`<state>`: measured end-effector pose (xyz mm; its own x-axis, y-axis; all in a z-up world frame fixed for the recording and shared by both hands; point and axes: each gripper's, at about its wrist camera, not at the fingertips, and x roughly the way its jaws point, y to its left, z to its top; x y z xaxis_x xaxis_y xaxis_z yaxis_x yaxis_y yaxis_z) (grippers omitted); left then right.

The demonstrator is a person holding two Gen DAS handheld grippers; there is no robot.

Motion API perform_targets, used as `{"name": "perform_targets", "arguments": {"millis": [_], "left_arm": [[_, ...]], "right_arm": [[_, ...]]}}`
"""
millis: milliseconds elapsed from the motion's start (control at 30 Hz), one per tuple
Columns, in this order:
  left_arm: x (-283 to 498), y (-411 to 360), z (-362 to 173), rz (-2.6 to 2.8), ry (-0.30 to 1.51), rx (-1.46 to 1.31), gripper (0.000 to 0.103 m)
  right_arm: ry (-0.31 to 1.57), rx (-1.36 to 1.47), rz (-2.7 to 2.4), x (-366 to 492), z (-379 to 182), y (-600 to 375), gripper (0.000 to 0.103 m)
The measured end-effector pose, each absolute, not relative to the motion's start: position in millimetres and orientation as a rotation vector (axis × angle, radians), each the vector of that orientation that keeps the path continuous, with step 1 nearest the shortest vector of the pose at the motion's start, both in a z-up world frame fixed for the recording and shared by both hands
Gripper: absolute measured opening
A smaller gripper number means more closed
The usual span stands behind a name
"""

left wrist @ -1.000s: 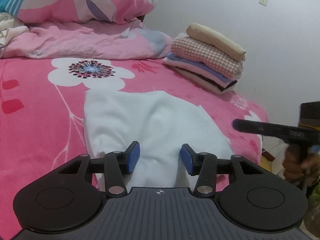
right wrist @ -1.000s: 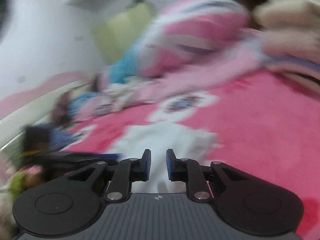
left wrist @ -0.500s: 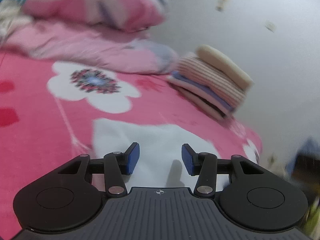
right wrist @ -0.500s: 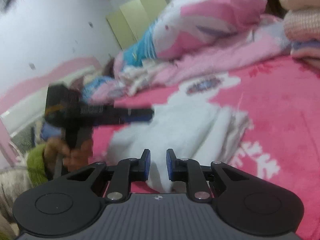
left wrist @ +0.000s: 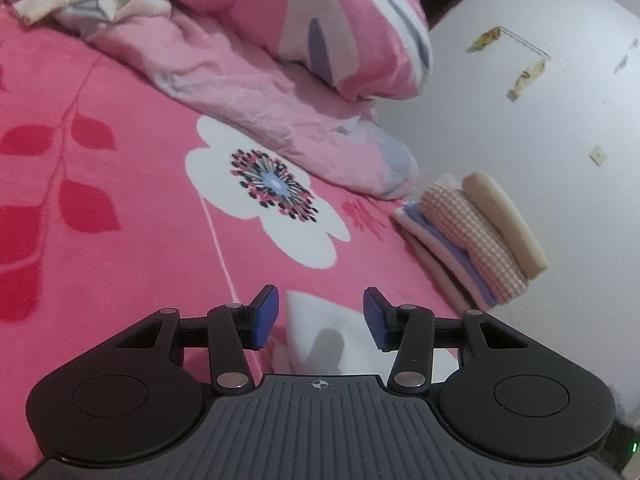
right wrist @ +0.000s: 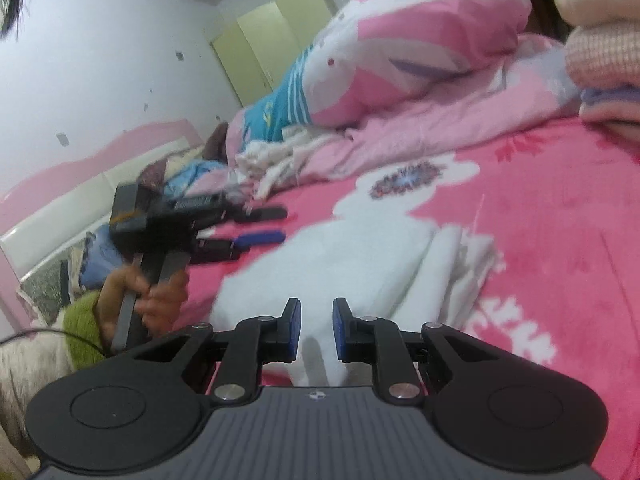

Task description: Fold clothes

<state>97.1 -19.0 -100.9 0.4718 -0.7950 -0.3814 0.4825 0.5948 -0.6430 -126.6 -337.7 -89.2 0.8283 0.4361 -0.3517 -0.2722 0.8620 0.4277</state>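
A white garment lies folded on the pink flowered bedspread. In the left wrist view only its corner shows, under and between the open fingers of my left gripper. My left gripper also shows in the right wrist view, held above the garment's far left edge. My right gripper hovers over the garment's near edge, its jaws a narrow gap apart with nothing gripped between them.
A stack of folded clothes sits by the white wall at the bed's right side. Pink quilts and pillows pile at the bed's head. A green wardrobe stands far back.
My left gripper has swung up and left along the bed, so only a corner of the garment stays in its view. My right gripper has steadied over the garment's near edge.
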Motion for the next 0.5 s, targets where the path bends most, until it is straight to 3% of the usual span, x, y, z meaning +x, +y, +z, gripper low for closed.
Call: {"name": "perform_targets", "arguments": {"millis": [333,500], "left_arm": [[50.9,-3.5,-90.7,-0.833,0.711,-0.409,0.048],[35.4,-9.2,-84.8,-0.851,0.726,-0.305,0.054]], "right_arm": [[0.504,0.408,0.147,-126.7,-94.8,-360.4,0.019],[0.428,0.45,0.157,-153.4,-80.1,-370.7,0.019]]}}
